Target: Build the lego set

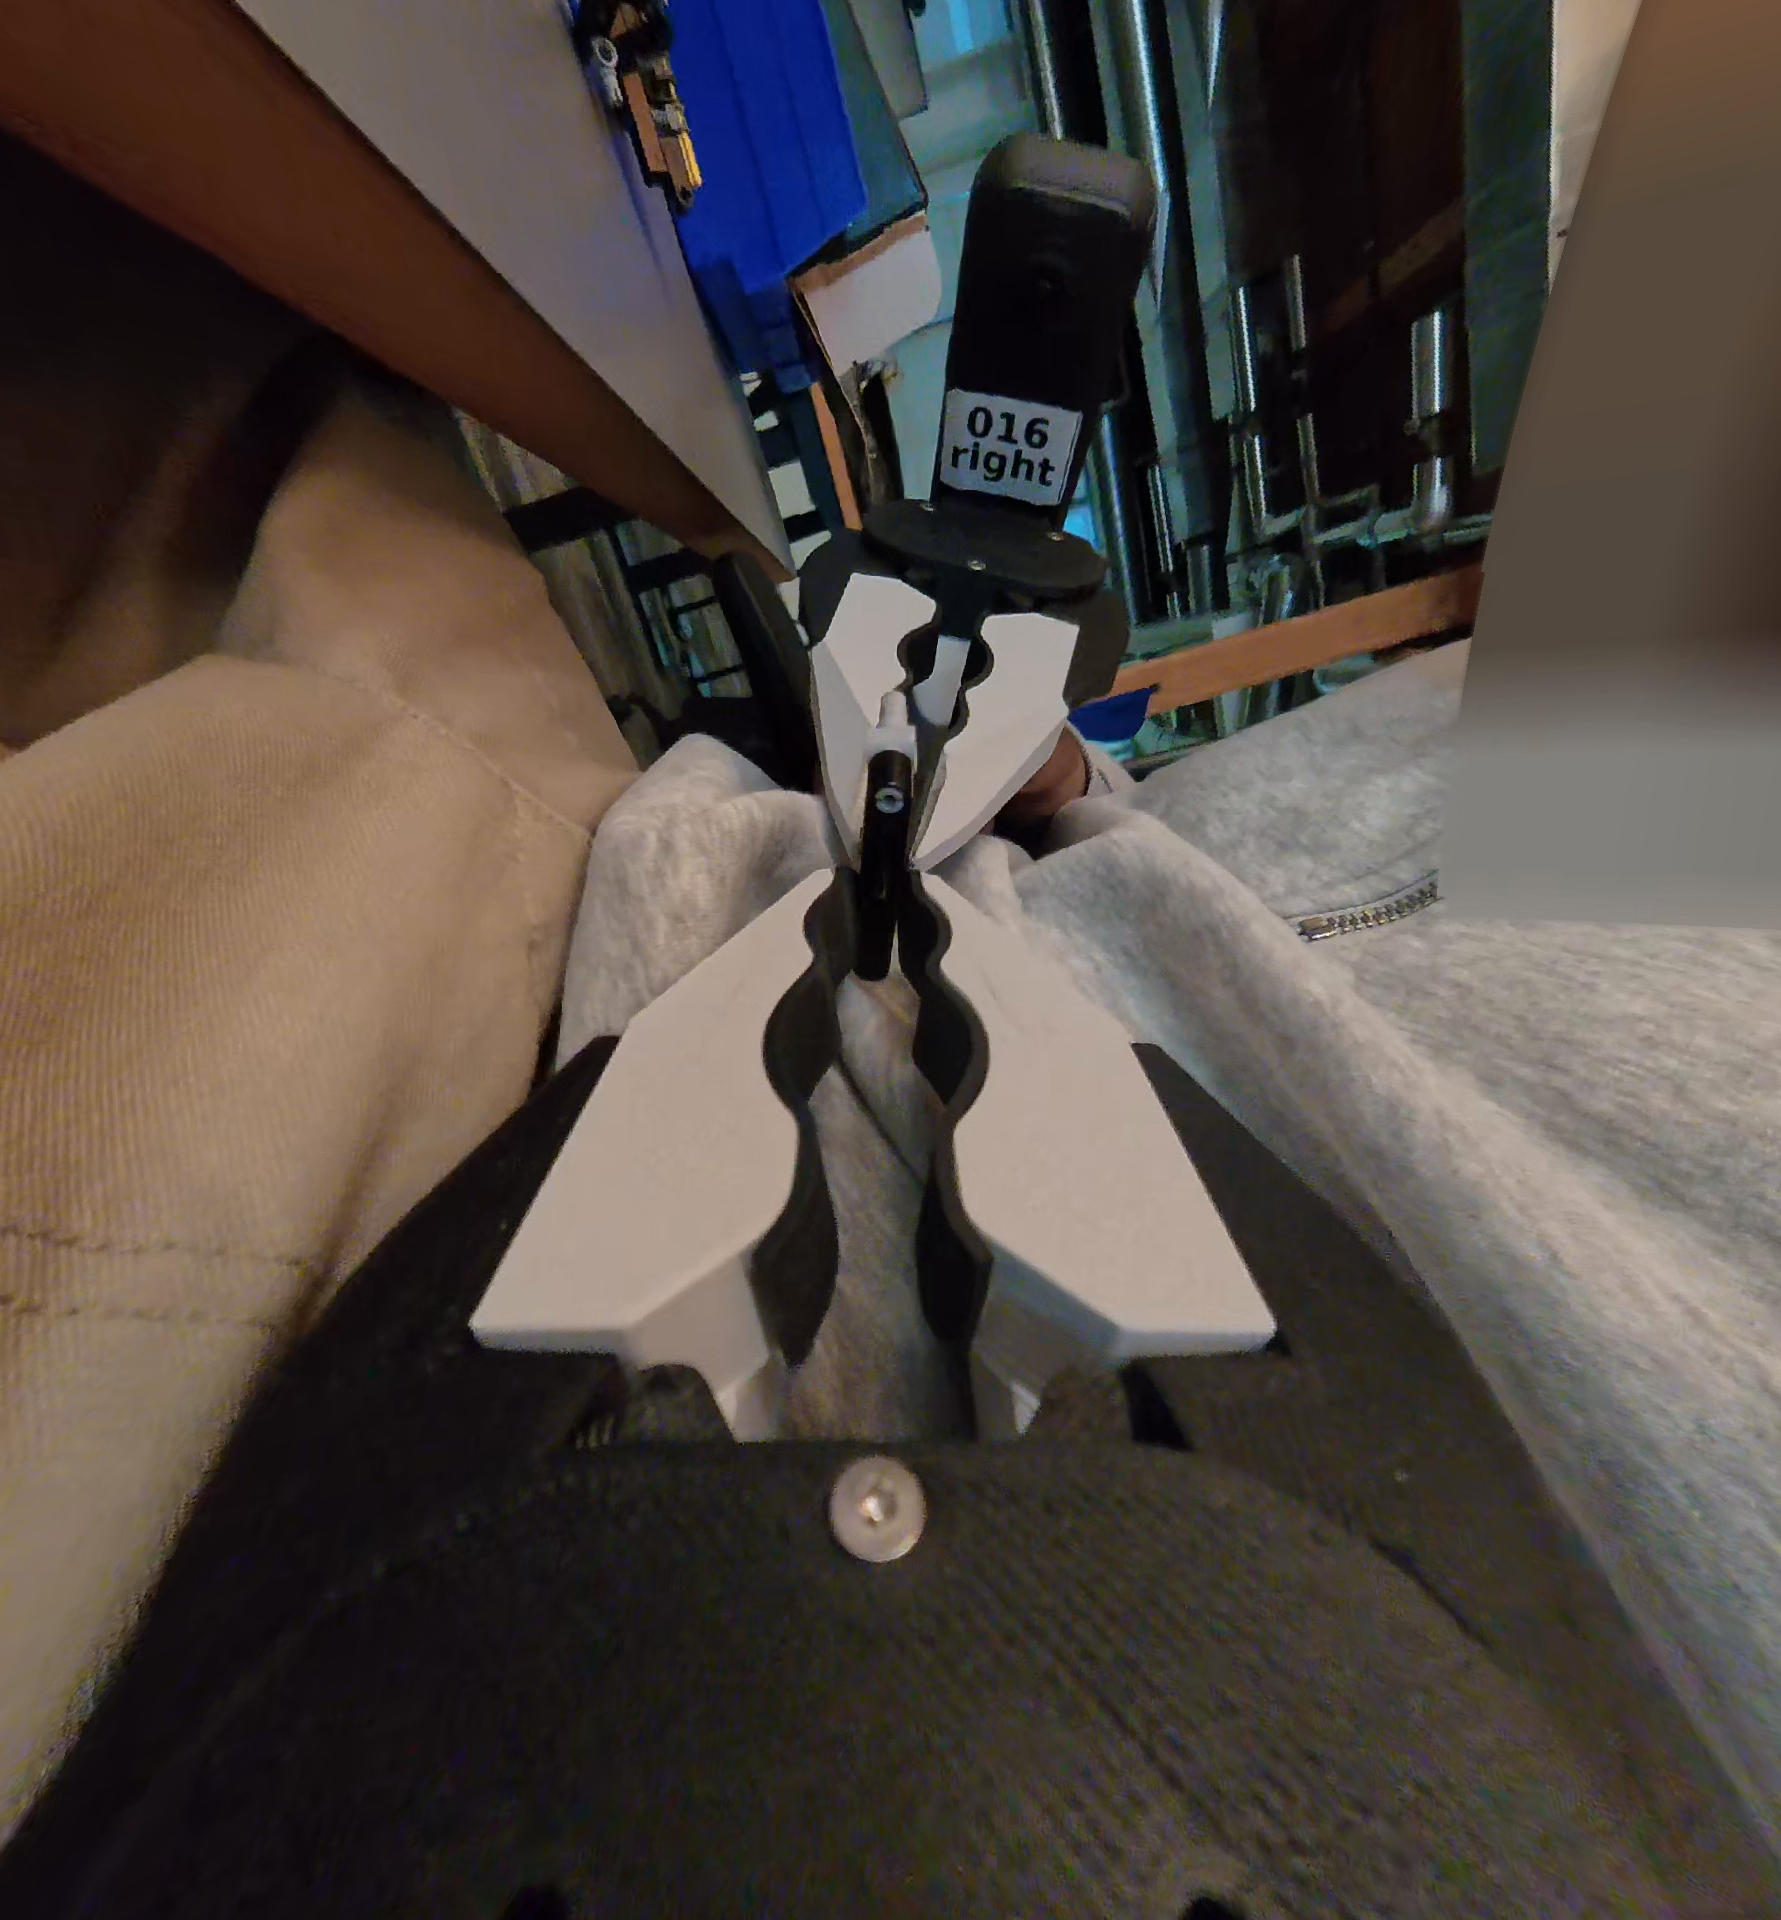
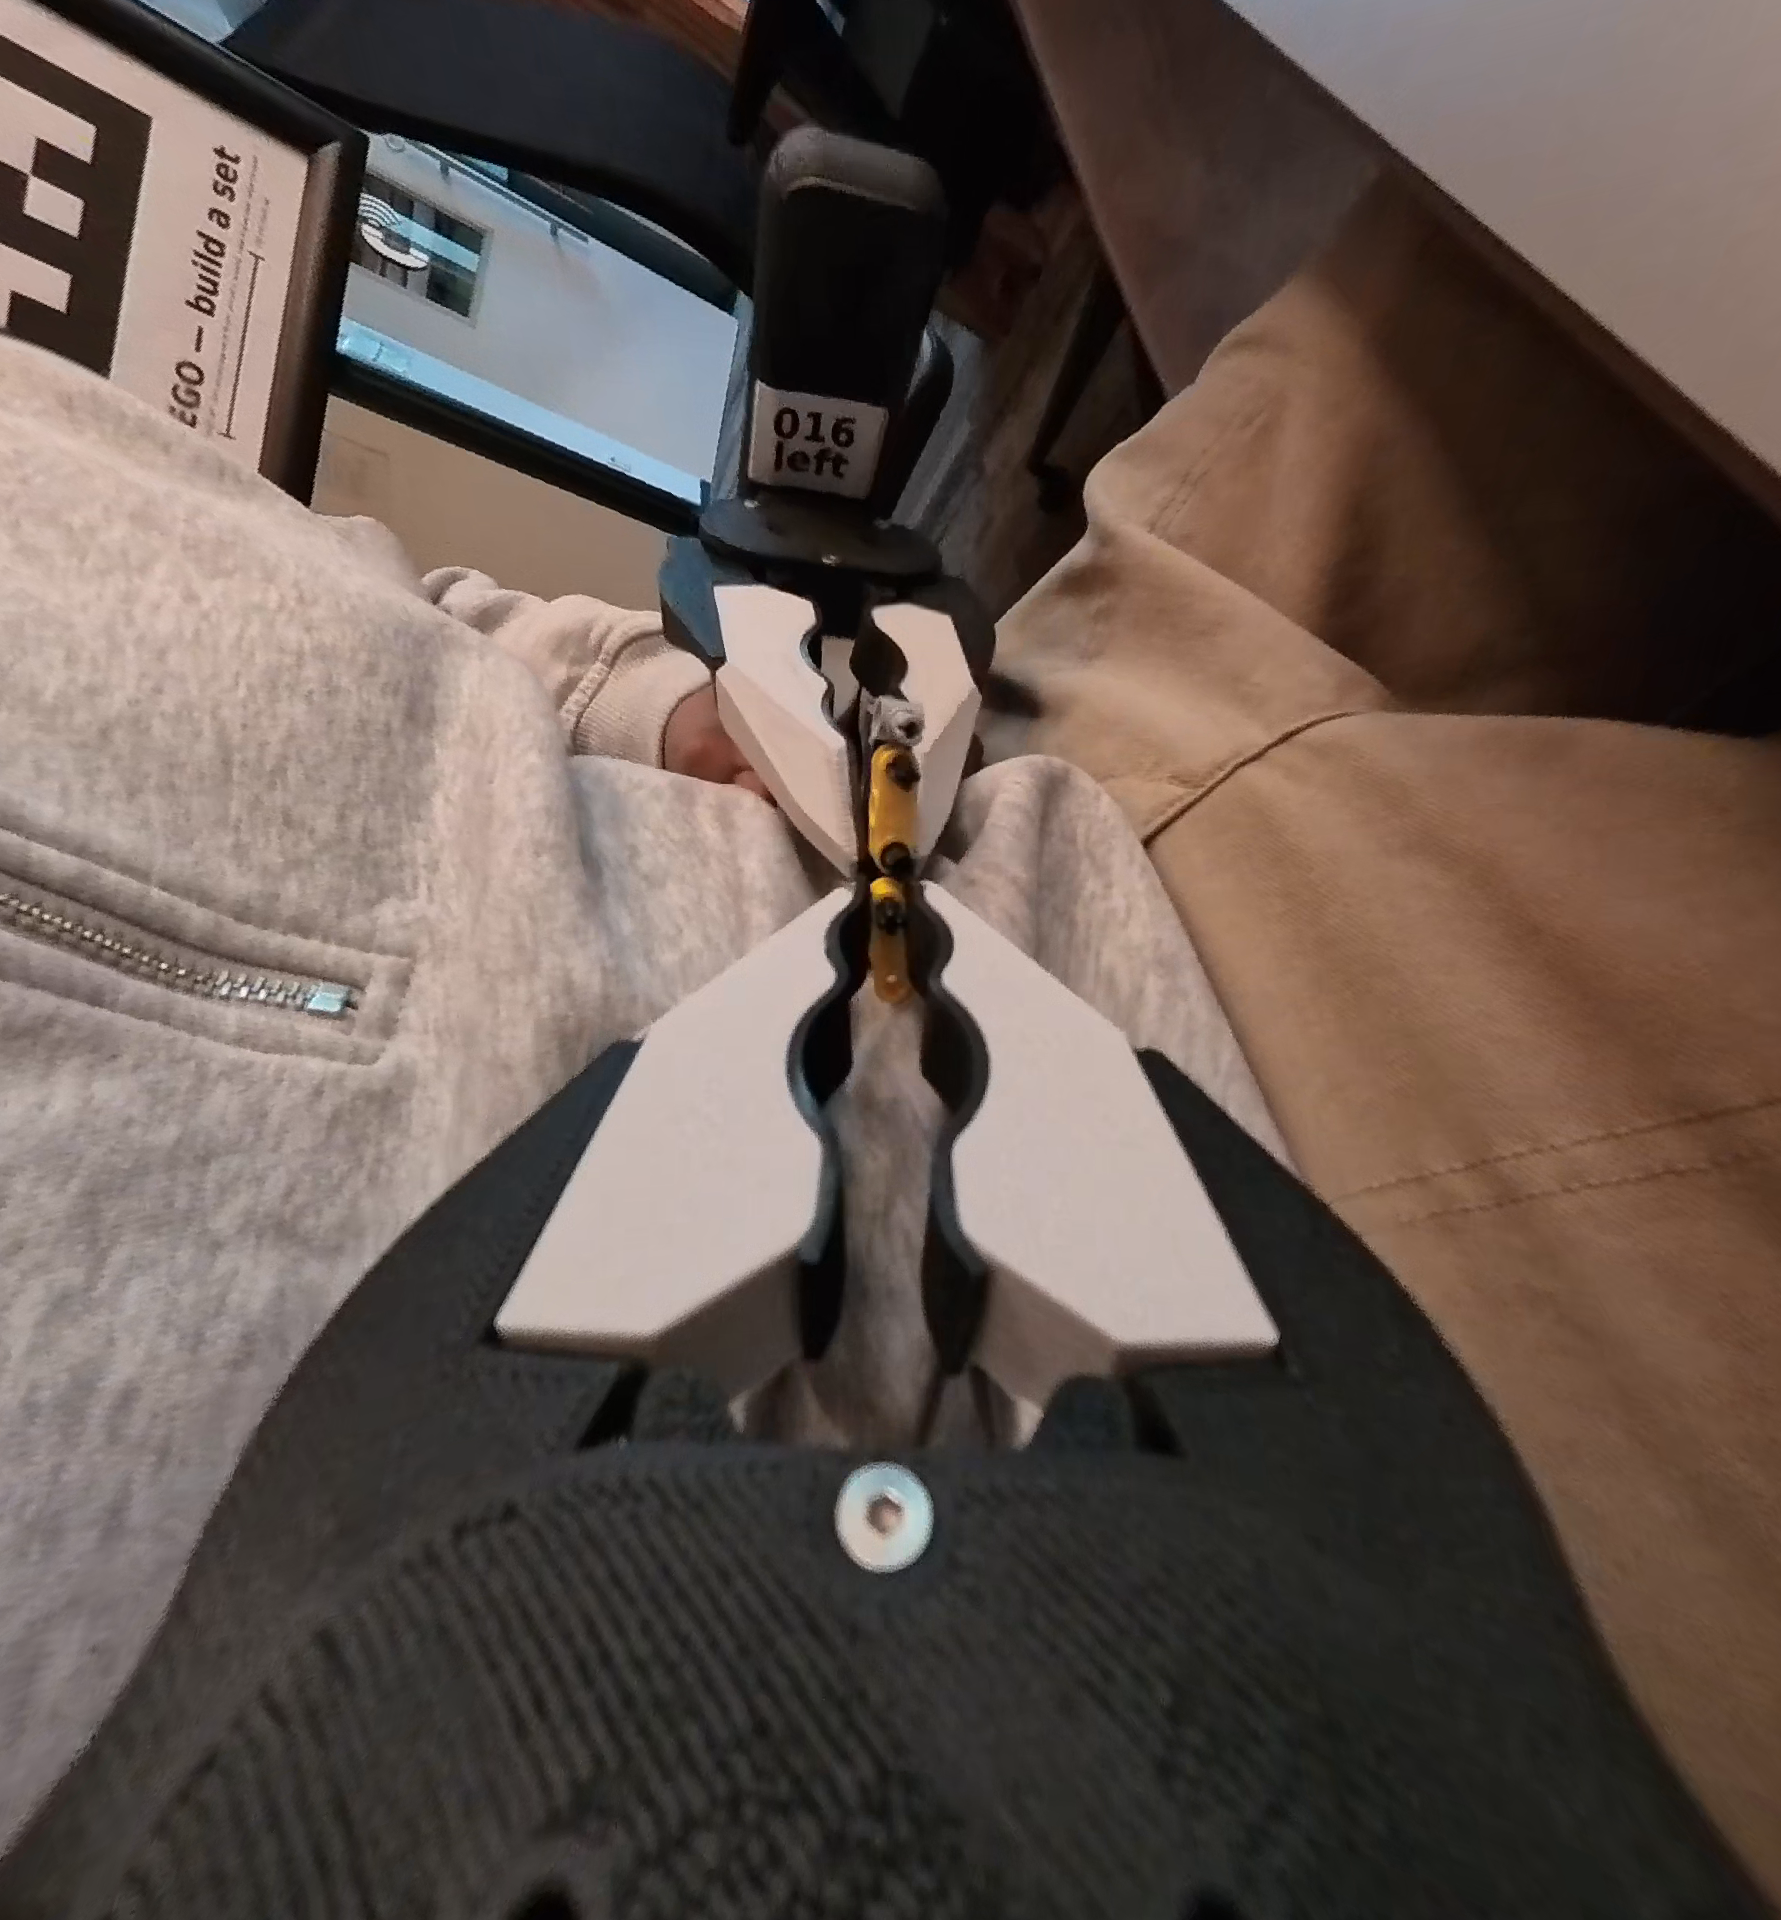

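My two grippers meet tip to tip over a person's lap, below the table edge. In the left wrist view my left gripper [image 1: 873, 881] is shut on a small lego assembly [image 1: 881, 831]. From here it looks like a thin black bar with a light pin at its far end. The right gripper [image 1: 884, 847] closes on that far end. In the right wrist view my right gripper [image 2: 886, 896] is shut on the same assembly [image 2: 891, 940]. Here it shows yellow with black pins and a grey connector. The left gripper [image 2: 888, 860] grips its far part.
A white-topped table with a brown underside [image 1: 429, 270] hangs overhead, with a lego model [image 1: 647, 94] on it. Blue bins [image 1: 772, 156] stand behind. A grey hoodie [image 1: 1333, 1091] and tan trousers [image 1: 190, 935] lie beneath. A framed sign [image 2: 190, 260] and a hand [image 2: 704, 743] show. Both grippers' tips are close together, under 4 cm apart. The lego model [image 1: 647, 94] is about equally far from each gripper, around 35 cm.
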Action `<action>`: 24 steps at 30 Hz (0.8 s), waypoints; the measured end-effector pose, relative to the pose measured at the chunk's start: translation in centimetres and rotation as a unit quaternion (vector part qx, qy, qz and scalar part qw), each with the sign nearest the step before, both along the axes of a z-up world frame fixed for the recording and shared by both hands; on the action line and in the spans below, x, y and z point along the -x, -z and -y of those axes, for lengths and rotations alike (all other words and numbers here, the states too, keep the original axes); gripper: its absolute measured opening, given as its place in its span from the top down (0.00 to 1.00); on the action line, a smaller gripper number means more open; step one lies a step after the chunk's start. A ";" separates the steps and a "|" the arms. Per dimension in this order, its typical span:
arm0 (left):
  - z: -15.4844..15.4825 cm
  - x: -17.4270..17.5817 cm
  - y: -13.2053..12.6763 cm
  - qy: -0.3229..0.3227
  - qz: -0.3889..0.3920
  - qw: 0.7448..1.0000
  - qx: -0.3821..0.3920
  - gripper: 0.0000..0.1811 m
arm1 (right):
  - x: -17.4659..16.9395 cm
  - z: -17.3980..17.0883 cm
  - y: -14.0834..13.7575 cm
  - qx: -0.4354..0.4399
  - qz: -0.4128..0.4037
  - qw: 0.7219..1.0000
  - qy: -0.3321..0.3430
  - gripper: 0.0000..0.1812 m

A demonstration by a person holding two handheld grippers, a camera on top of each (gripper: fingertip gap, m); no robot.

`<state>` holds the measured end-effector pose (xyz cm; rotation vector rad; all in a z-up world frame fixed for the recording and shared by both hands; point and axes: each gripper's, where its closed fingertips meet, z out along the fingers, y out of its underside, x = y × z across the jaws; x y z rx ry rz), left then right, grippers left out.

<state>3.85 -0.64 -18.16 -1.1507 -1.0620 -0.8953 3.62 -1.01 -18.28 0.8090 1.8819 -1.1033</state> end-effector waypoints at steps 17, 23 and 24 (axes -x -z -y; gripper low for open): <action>-0.2 -0.1 0.2 -0.015 0.024 0.999 -0.024 0.96 | -0.5 0.4 0.5 0.020 0.073 0.996 0.043 0.98; 0.0 0.6 0.0 -0.008 0.038 0.998 -0.045 0.96 | 0.3 0.5 0.2 0.022 0.051 0.998 0.033 0.98; 0.1 0.8 -0.2 -0.004 0.035 0.998 -0.047 0.96 | 0.5 0.7 0.1 0.026 0.046 0.998 0.037 0.98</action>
